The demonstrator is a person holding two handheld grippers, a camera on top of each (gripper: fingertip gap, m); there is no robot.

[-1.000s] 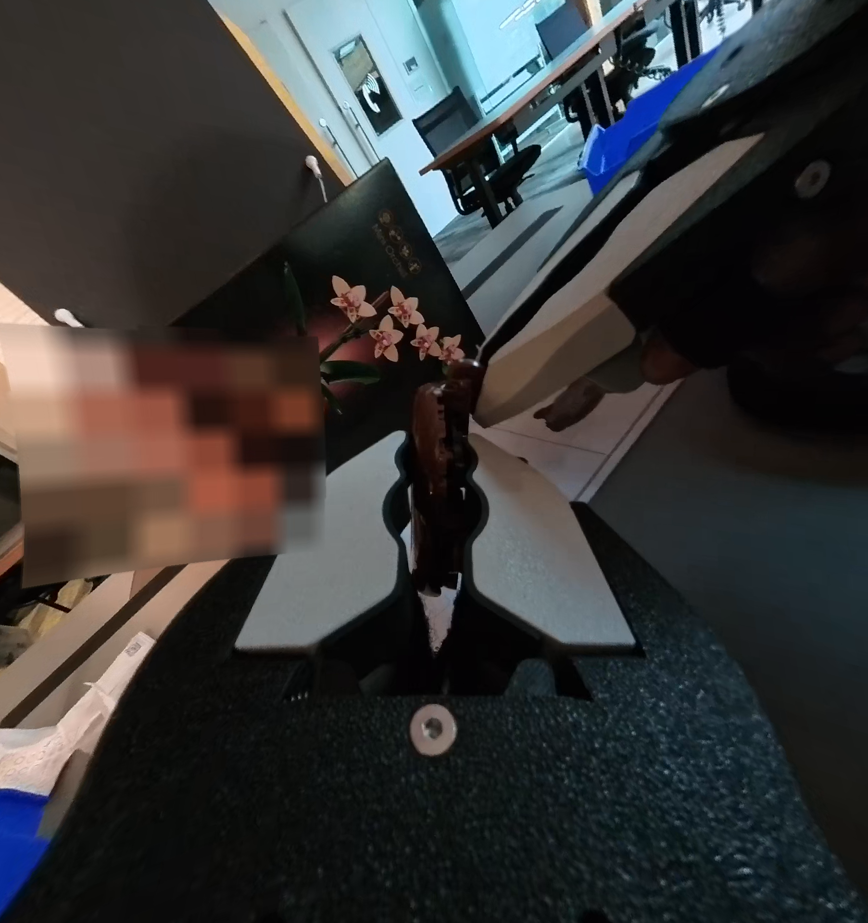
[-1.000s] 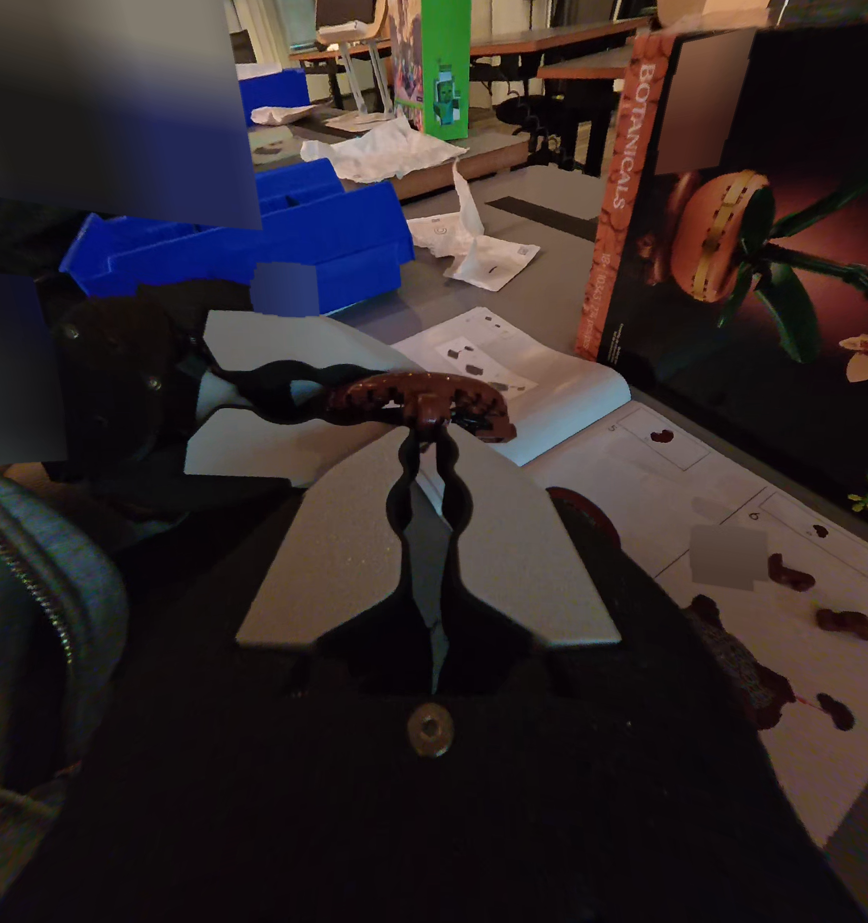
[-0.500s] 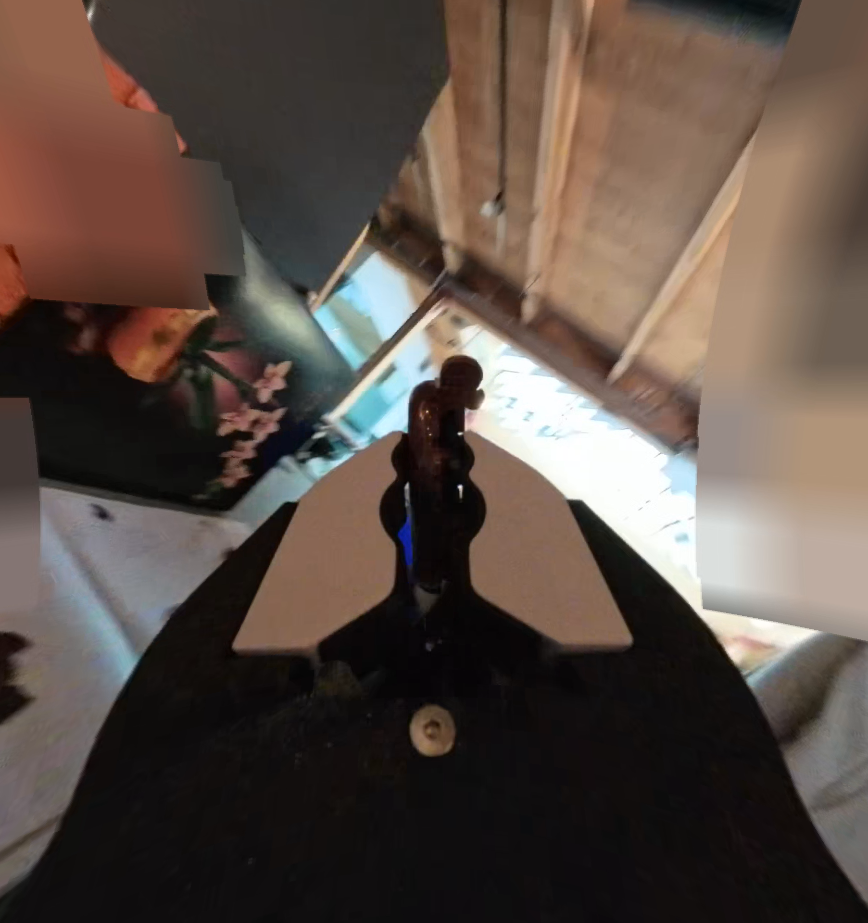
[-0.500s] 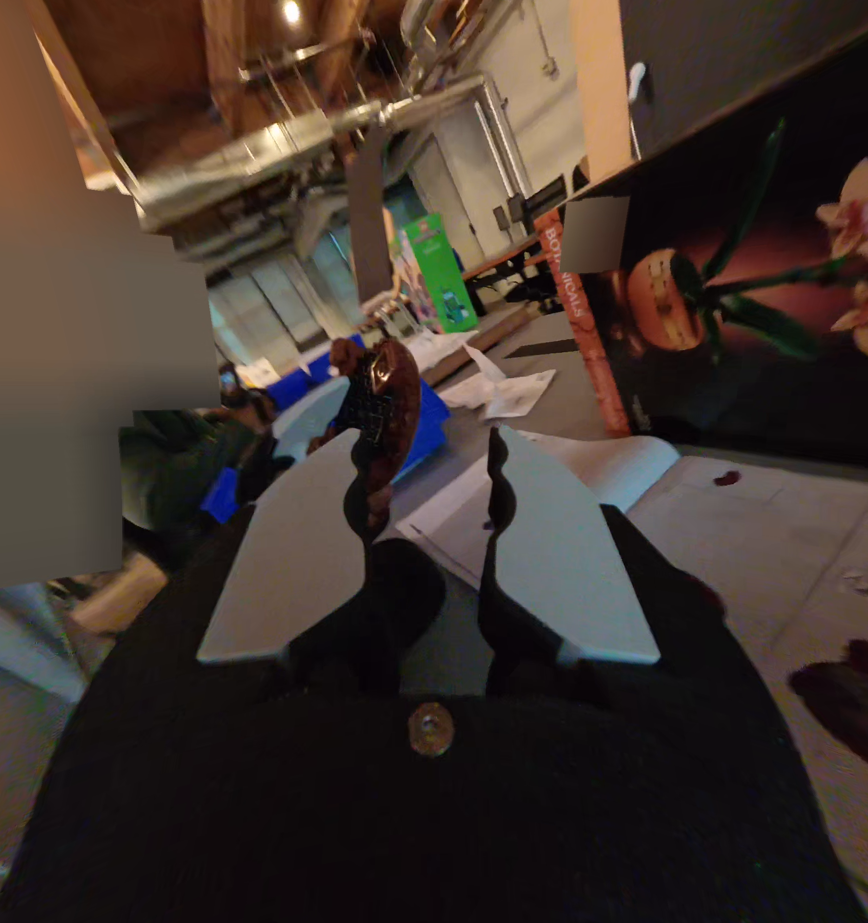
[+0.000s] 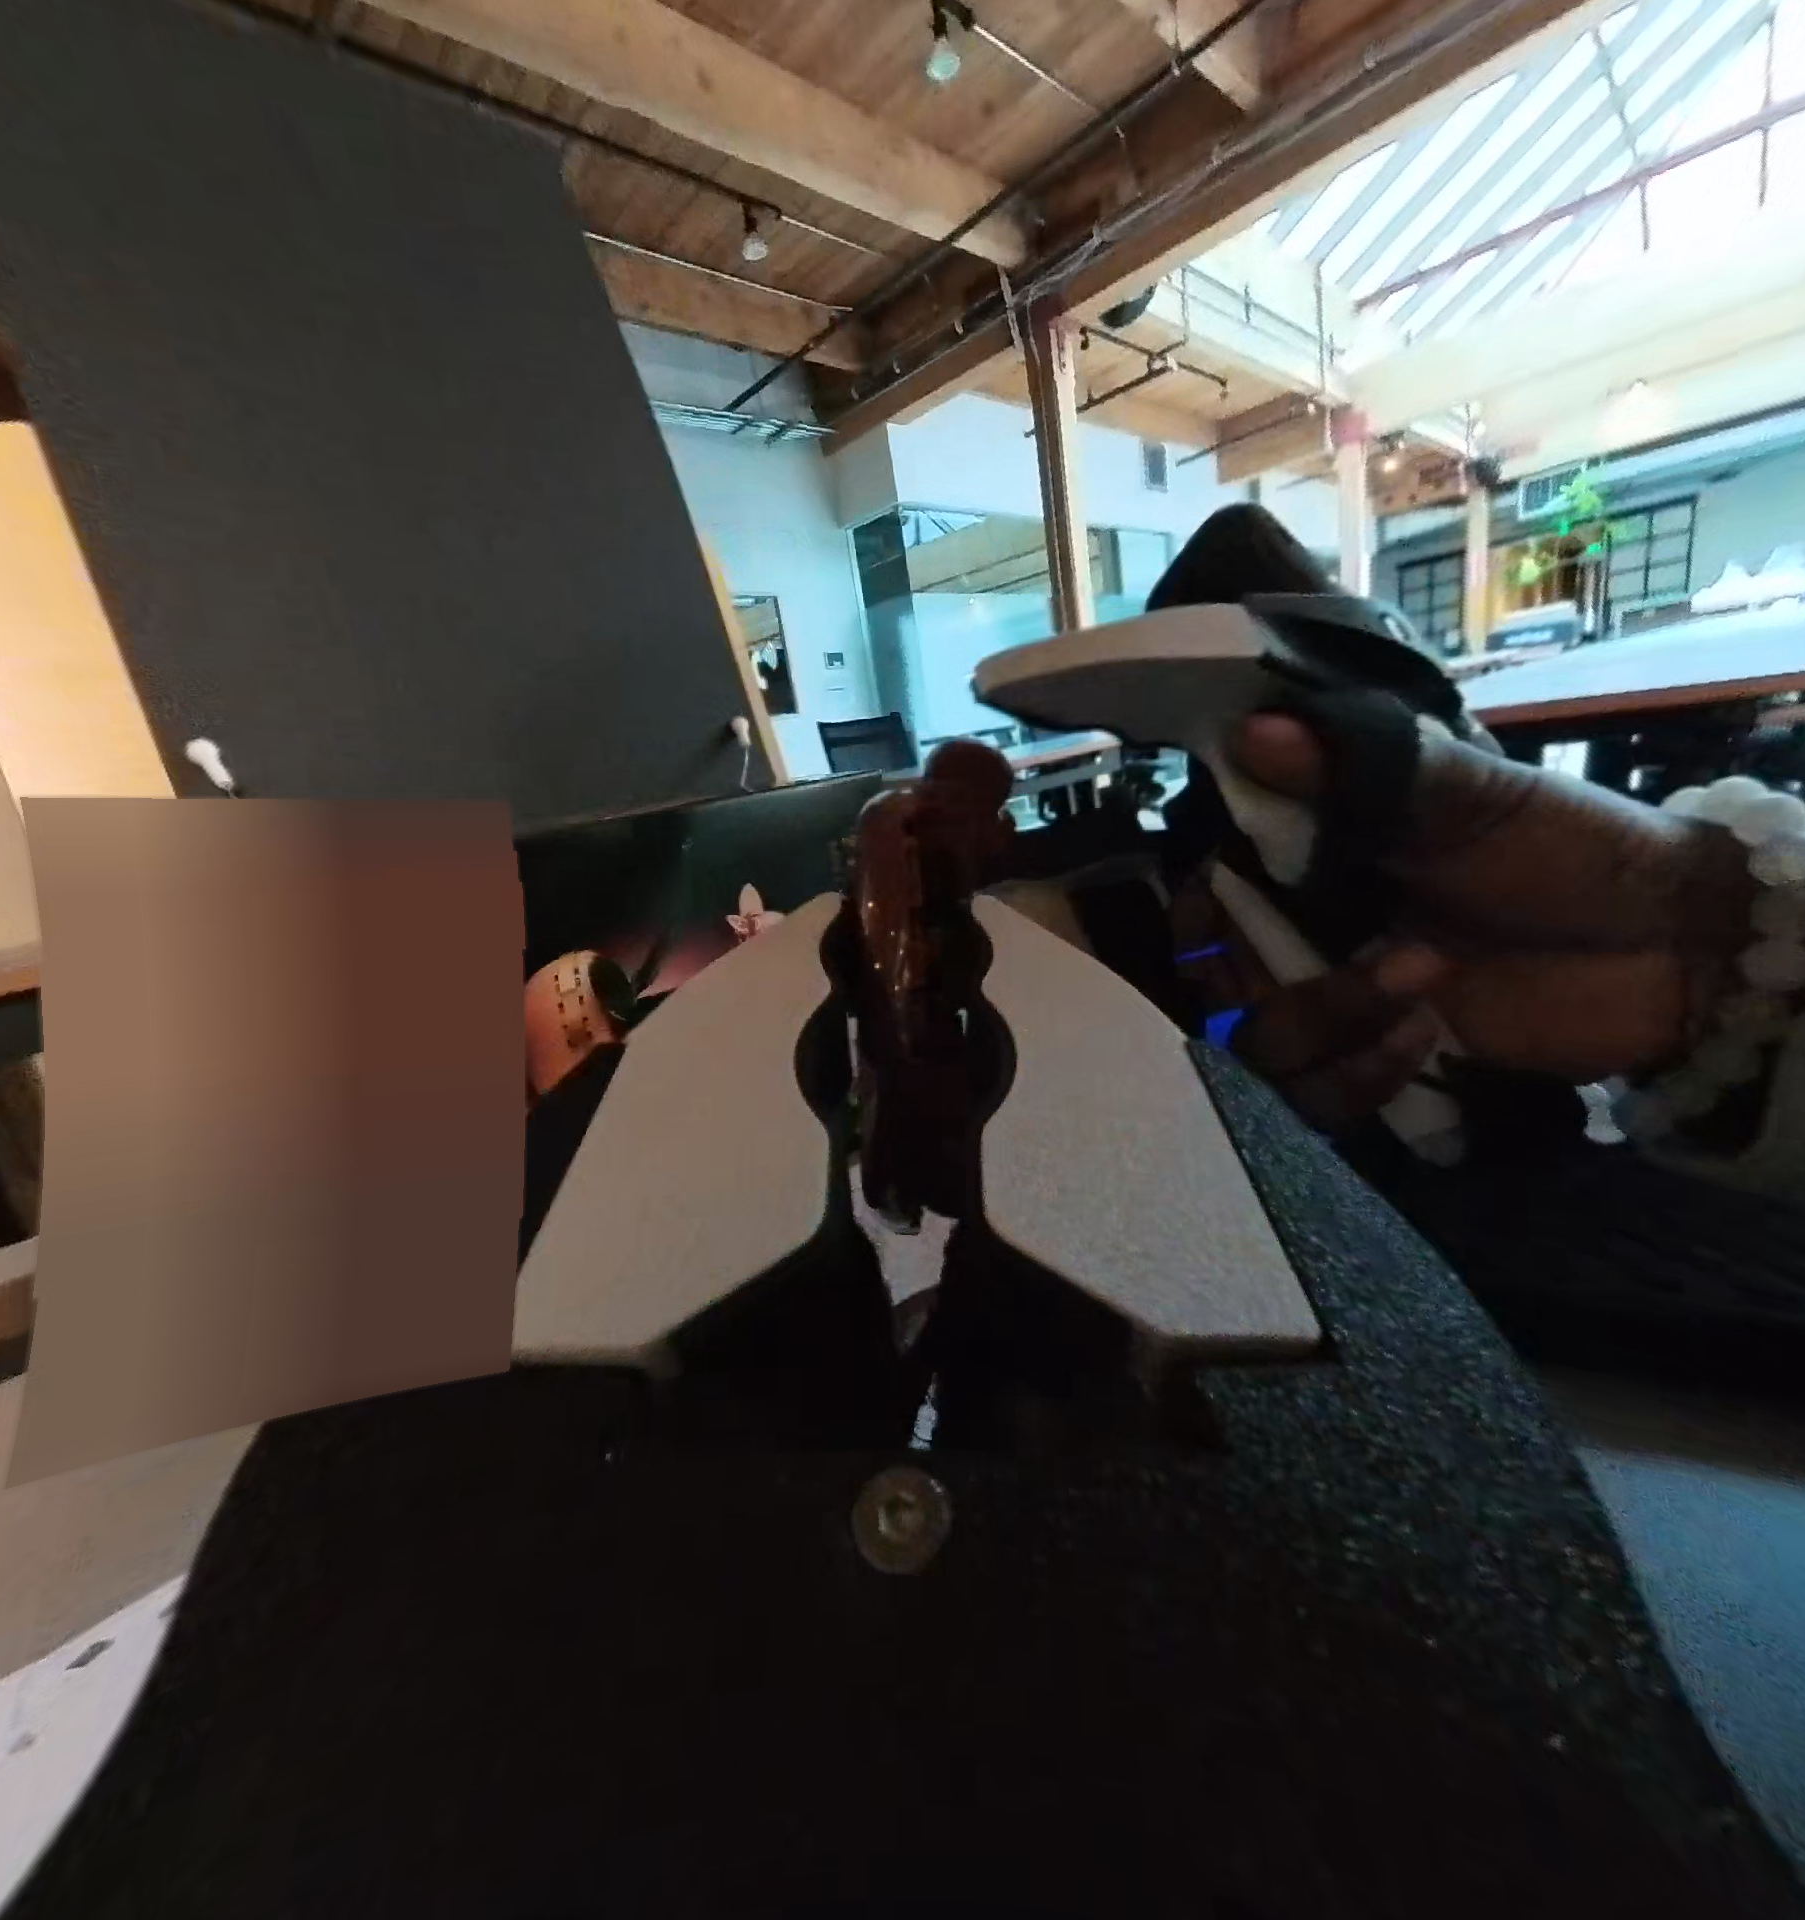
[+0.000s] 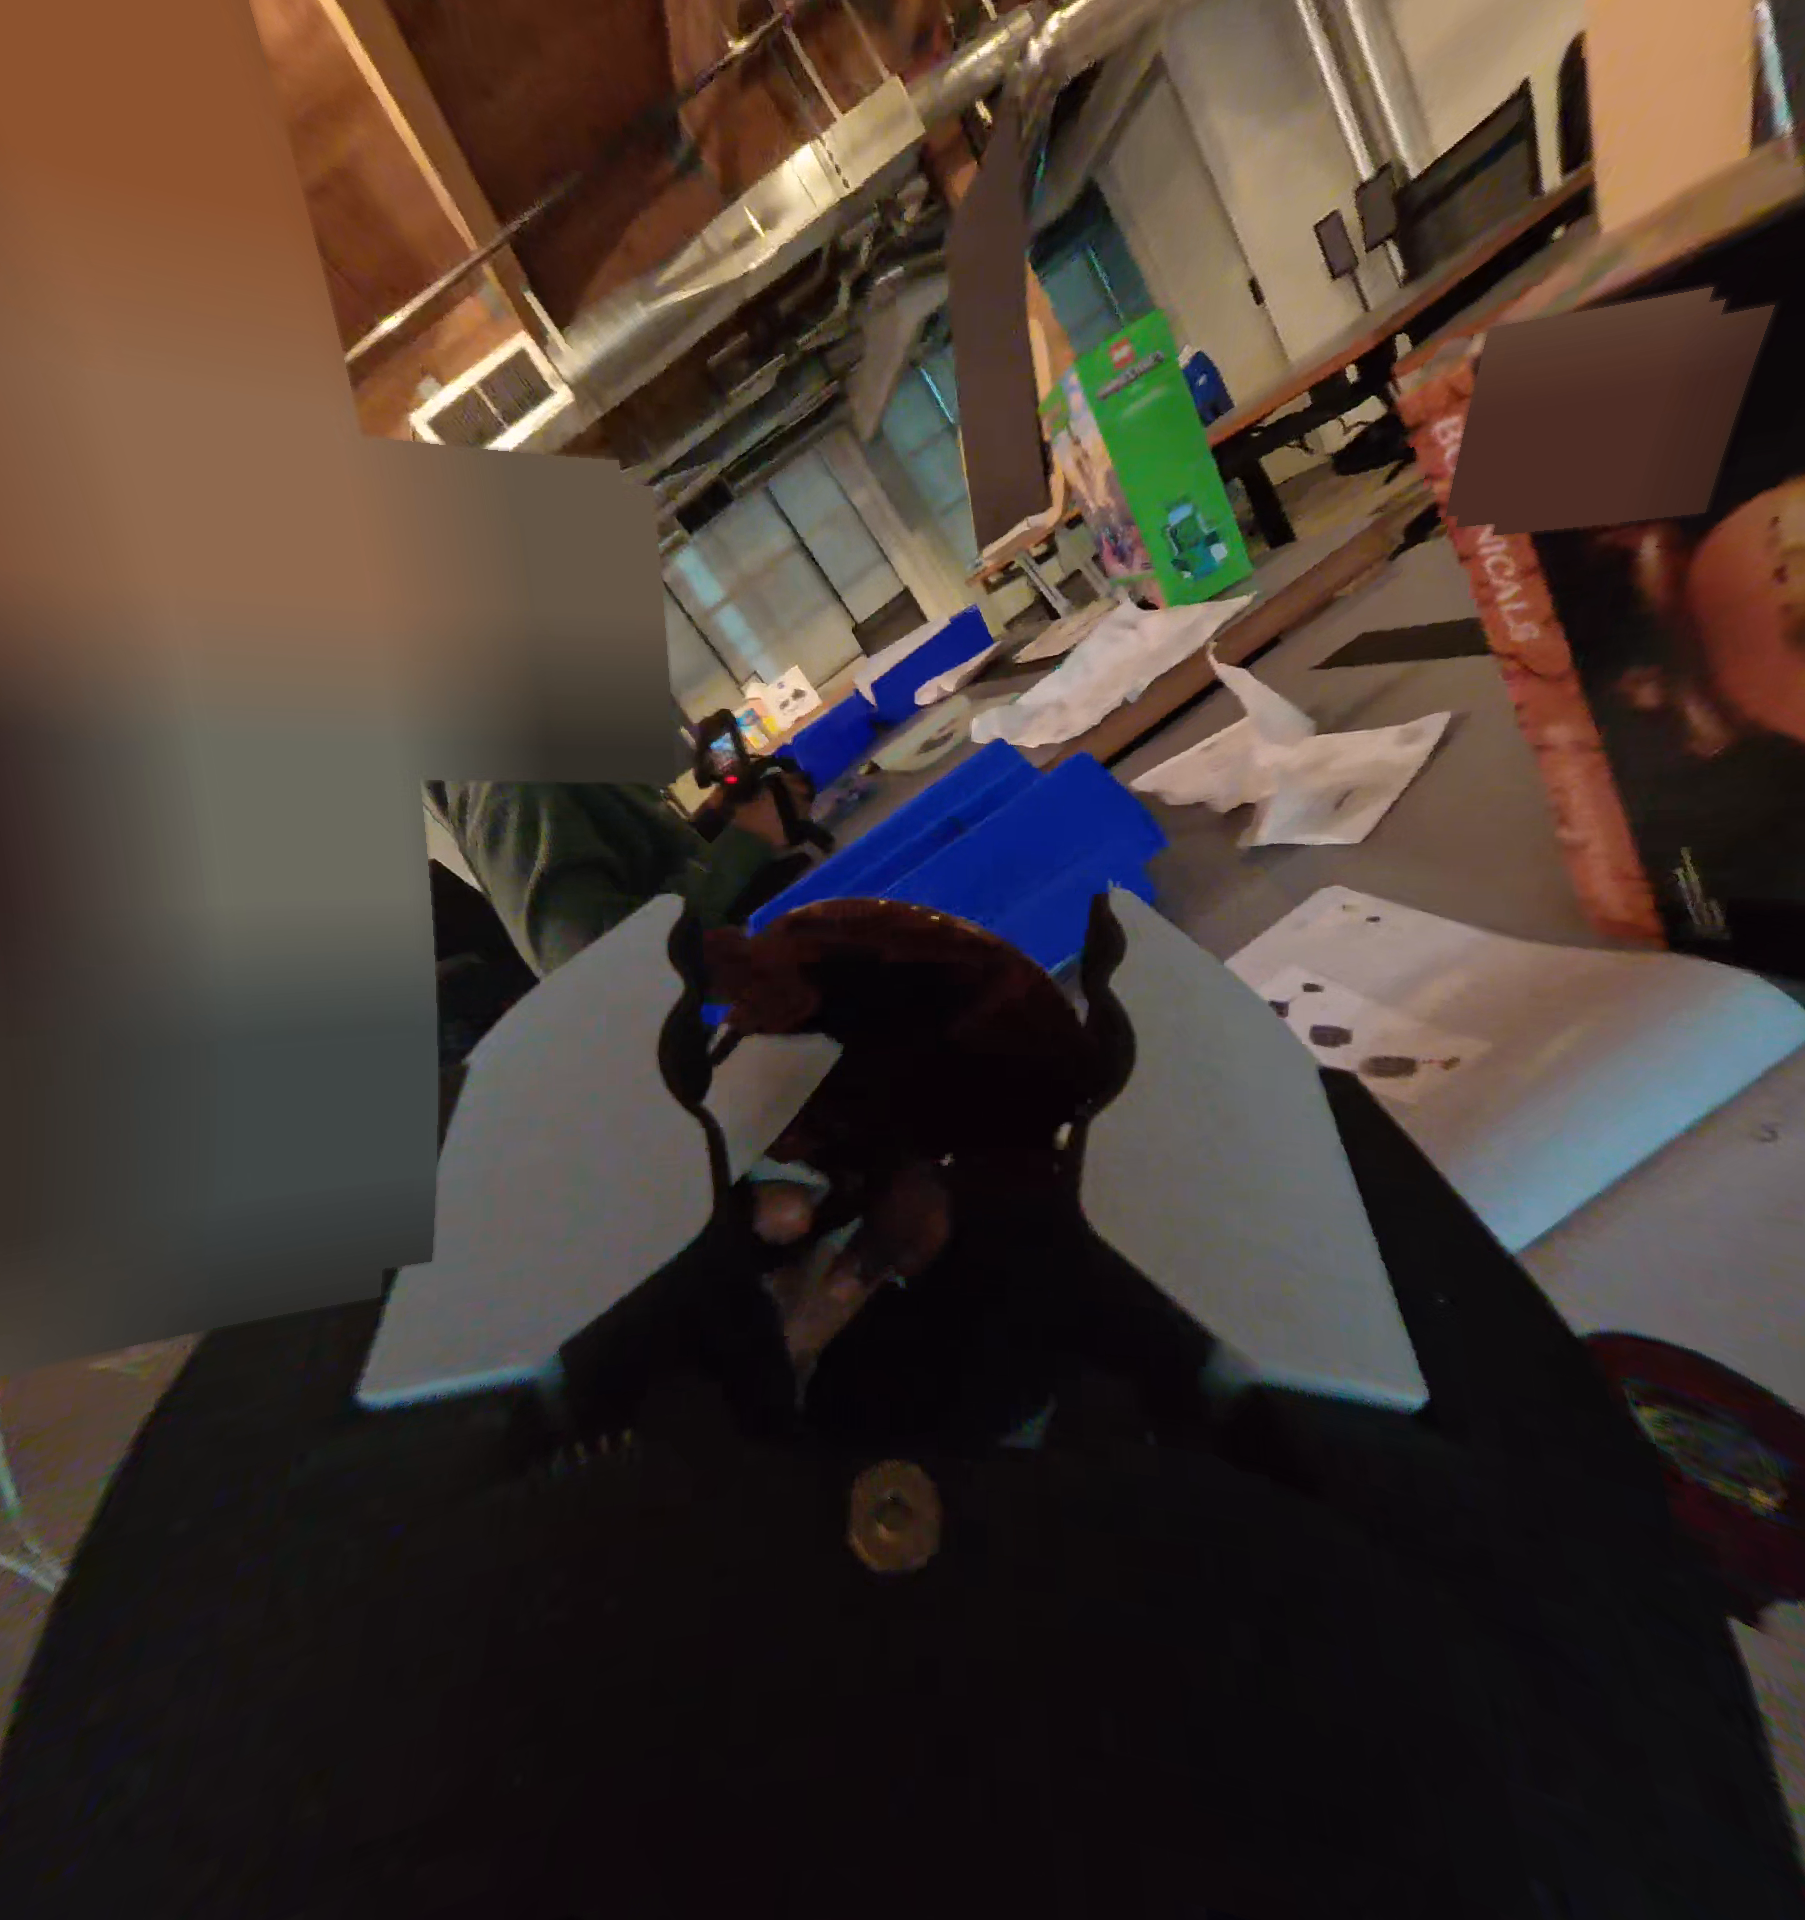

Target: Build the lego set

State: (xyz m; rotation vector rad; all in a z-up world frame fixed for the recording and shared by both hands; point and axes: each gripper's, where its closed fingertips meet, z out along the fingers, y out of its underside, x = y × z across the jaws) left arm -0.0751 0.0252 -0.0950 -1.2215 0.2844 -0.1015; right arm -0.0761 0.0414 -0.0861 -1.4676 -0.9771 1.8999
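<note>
Between the left gripper's (image 5: 903, 914) flat grey pads a glossy, knobbly brown piece (image 5: 919, 935) is clamped; right gripper (image 6: 898, 935) gapes wide.

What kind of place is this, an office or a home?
Probably an open-plan office or workshop: exposed wooden ceiling beams, long desks with office chairs, and blue parts bins on a grey worktable.

- My left gripper (image 5: 903, 925) points forward and slightly upward, fingers closed on a dark brown piece (image 5: 913, 997).
- My right gripper (image 6: 893, 997), hand-held, has its jaws spread wide.
</note>
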